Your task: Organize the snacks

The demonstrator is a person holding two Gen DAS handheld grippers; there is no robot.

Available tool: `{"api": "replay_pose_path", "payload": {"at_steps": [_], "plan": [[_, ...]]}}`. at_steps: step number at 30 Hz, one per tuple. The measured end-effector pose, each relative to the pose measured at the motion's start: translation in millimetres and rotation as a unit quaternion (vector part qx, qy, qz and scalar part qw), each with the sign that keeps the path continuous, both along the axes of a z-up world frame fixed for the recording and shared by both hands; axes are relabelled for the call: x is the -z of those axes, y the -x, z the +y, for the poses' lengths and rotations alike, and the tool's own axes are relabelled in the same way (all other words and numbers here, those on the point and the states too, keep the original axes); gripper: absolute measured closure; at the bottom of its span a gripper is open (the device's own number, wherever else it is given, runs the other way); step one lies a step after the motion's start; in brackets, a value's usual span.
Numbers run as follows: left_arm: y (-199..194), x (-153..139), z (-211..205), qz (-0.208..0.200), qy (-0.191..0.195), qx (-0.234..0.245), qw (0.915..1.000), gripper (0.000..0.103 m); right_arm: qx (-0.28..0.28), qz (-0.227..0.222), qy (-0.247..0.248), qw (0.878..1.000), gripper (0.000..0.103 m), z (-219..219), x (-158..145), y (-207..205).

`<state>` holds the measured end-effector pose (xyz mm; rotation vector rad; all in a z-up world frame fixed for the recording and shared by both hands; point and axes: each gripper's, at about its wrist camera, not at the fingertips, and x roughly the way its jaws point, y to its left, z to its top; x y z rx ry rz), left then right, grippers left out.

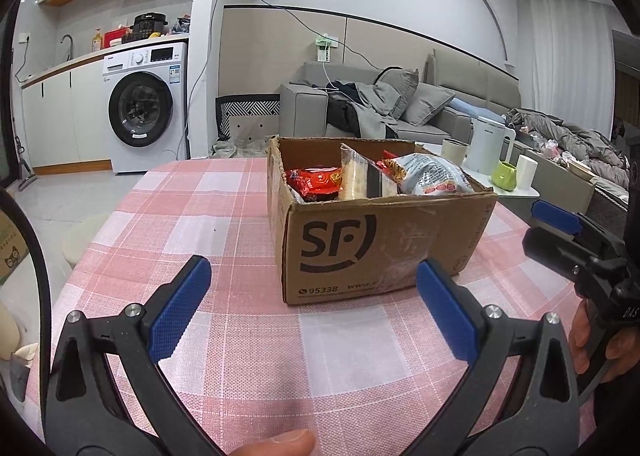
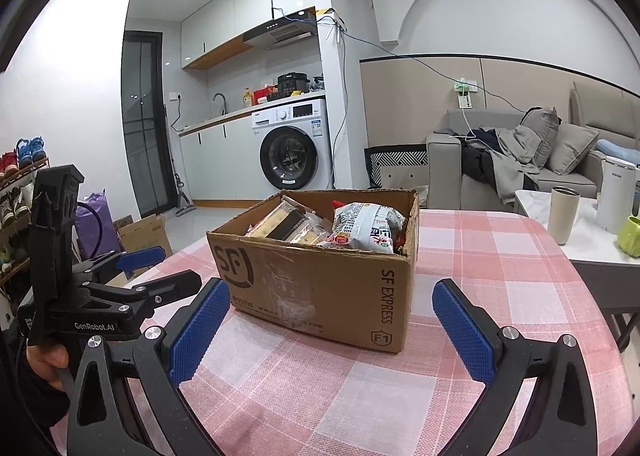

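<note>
An open brown cardboard box [image 1: 372, 240] marked SF sits mid-frame on the pink checked tablecloth [image 1: 200, 216], crammed with snack packets [image 1: 432, 176]. Left gripper [image 1: 314, 308] and right gripper [image 2: 330, 332] both gape wide, holding nothing.

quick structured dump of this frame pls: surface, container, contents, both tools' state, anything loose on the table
surface: table with pink plaid cloth
container: open cardboard box, upright on the cloth
contents: red snack packet, clear-wrapped cake pack, white-grey bag
left tool: open, empty, short of the box
right tool: open, empty, short of the box
loose snacks on the cloth: none visible
</note>
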<state>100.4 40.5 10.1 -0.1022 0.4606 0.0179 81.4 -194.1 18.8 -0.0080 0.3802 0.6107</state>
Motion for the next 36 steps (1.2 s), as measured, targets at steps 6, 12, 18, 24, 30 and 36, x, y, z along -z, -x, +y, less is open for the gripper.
{"api": "replay_pose_path", "payload": {"at_steps": [6,12,18,24,30,36], "plan": [[-1.1,1.4,1.5,0.003,0.003,-0.001,1.0,0.001,0.012,0.004,-0.003,1.0,0.0,-2.9,0.5,-2.4],[-0.3,1.7,1.1,0.003,0.002,0.0,1.0,0.001,0.011,-0.002,0.003,1.0,0.0,-0.4,-0.1,-0.9],[-0.2,1.8,0.8,0.003,0.002,0.0,1.0,0.001,0.01,-0.002,0.002,1.0,0.0,-0.2,-0.4,-0.5],[0.0,2.8,1.6,0.004,0.004,-0.001,1.0,0.001,0.011,-0.001,0.002,1.0,0.0,0.0,-0.8,-0.3],[0.0,3.1,2.0,0.004,0.004,-0.001,1.0,0.001,0.011,-0.001,0.002,1.0,0.0,-0.2,-0.7,-0.4],[0.0,3.1,2.0,0.004,0.004,-0.001,1.0,0.001,0.011,-0.001,0.002,1.0,0.0,-0.2,-0.6,-0.3]]}}
